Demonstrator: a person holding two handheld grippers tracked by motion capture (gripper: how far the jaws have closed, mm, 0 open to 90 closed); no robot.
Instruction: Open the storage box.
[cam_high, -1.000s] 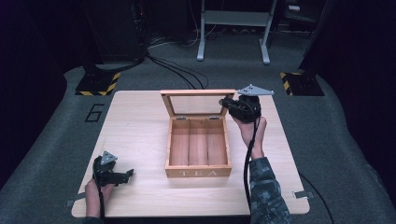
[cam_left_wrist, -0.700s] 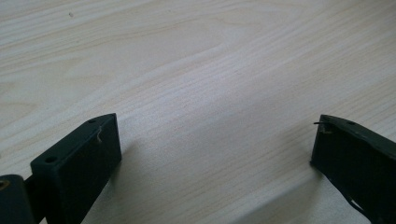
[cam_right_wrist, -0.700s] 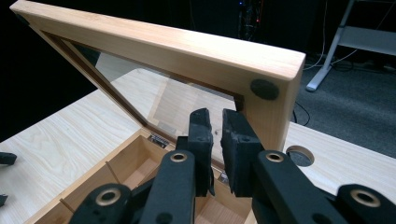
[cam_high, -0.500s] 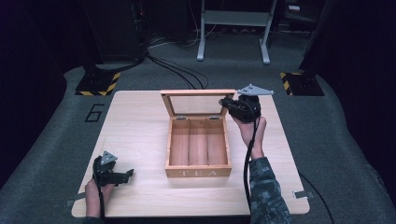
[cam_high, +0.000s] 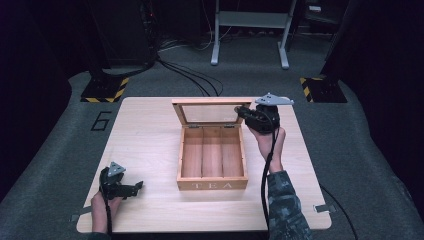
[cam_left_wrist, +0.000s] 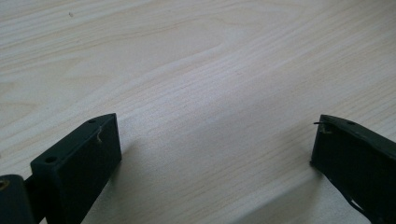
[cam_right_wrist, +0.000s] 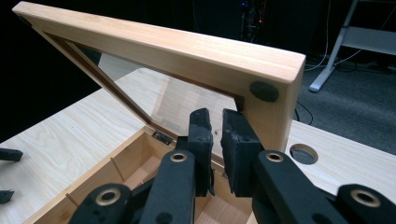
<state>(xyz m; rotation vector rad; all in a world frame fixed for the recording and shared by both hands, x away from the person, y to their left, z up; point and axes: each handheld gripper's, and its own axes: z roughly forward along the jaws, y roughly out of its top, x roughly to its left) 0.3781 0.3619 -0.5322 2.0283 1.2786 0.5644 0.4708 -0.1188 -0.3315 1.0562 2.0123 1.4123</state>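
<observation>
At the near left of the pale, straight-grained wooden table (cam_high: 150, 135), the left gripper (cam_high: 131, 188) rests with its blunt black jaws spread wide and empty. At centre sits a three-compartment wooden box (cam_high: 212, 160) stamped "TEA", its glass-paned lid (cam_high: 207, 112) raised. The right gripper (cam_high: 240, 110), jaws nearly closed and empty, sits at the lid's right corner.

We see the wooden tea box (cam_high: 212, 159) mid-table (cam_high: 150, 140), its glass lid (cam_high: 207, 111) standing open and three compartments bare. The right gripper (cam_high: 240, 111) sits at the lid's right edge; the left gripper (cam_high: 135, 187) rests near the table's front-left corner.
</observation>
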